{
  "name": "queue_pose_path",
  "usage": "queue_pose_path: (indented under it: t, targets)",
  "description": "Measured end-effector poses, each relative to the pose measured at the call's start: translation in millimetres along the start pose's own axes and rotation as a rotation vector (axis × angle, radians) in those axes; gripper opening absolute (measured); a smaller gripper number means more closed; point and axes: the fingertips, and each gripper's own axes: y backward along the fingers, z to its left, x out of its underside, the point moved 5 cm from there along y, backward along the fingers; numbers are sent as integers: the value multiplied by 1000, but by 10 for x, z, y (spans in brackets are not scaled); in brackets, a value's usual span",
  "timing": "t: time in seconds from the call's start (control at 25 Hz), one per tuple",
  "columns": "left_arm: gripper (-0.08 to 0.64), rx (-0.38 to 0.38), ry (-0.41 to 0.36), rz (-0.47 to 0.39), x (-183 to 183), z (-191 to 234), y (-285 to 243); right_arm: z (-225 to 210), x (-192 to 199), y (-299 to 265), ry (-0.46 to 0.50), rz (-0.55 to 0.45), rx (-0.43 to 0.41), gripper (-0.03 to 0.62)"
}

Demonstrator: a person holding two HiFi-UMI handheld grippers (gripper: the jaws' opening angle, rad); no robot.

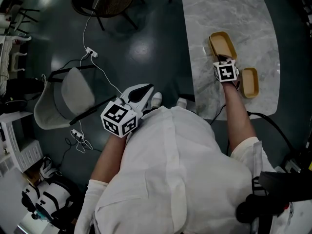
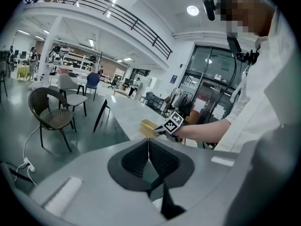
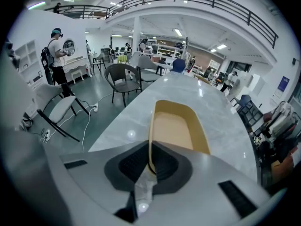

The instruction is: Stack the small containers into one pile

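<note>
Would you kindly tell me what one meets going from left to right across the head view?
Grey shell chair → left gripper → right gripper, gripping one tan oblong container → second tan oblong container, lying free.

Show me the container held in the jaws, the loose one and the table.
Held container (image 1: 222, 43): head view, its inner floor.
Loose container (image 1: 249, 82): head view, its inner floor.
Table (image 1: 209, 9): head view, bare marble top.
</note>
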Motion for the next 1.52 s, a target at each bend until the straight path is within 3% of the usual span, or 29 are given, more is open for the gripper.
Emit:
queue_pose_path:
  t: [0.4, 0.92, 1.28, 1.52]
  targets:
    - [8, 2, 5, -1, -26, 44, -15, 59, -20, -15, 1, -33, -54, 17]
    - [8, 34, -23, -3, -91, -6, -11, 110, -110, 187, 29, -117, -40, 17]
    - [6, 112, -69, -7, -164, -86, -91, 291, 114, 605, -44, -185, -44, 17]
    - [6, 235, -103, 23, -229, -292, -287, 406, 524, 964, -79, -178, -25, 17]
